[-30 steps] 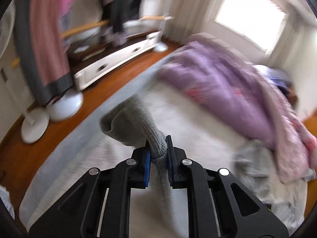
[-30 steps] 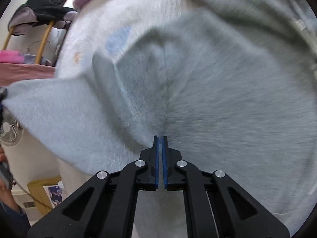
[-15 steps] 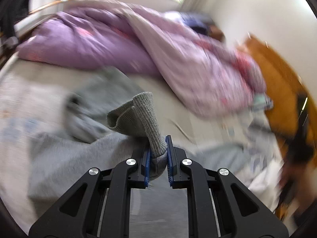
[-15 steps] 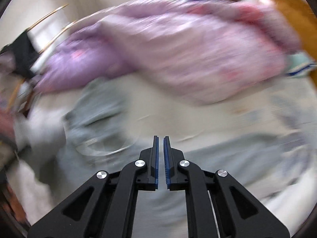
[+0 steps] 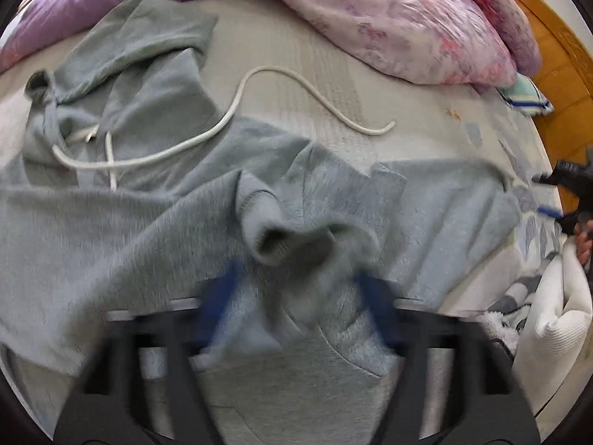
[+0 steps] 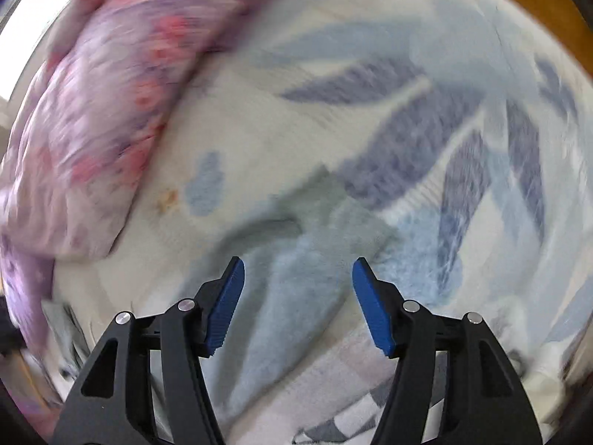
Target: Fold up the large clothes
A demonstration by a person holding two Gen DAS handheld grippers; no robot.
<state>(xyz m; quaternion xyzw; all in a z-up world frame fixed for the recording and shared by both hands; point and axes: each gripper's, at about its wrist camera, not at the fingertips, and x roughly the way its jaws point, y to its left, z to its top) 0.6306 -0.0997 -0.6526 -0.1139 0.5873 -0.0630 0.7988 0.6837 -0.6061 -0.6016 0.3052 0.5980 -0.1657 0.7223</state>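
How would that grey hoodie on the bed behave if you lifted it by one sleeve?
Probably floppy: the grey hoodie lies rumpled, its sleeve cuff slumped over. Likely a bit heavy, as the knit looks thick. Its white drawstring trails loose and would probably dangle.

Grey hoodie [image 5: 148,222] spread rumpled on bed, white drawstring [image 5: 229,118] trailing loose

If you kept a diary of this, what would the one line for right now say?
left gripper: fingers just opened, sleeve cuff loose between | right gripper: just opened, nothing gripped | grey hoodie: spread on bed
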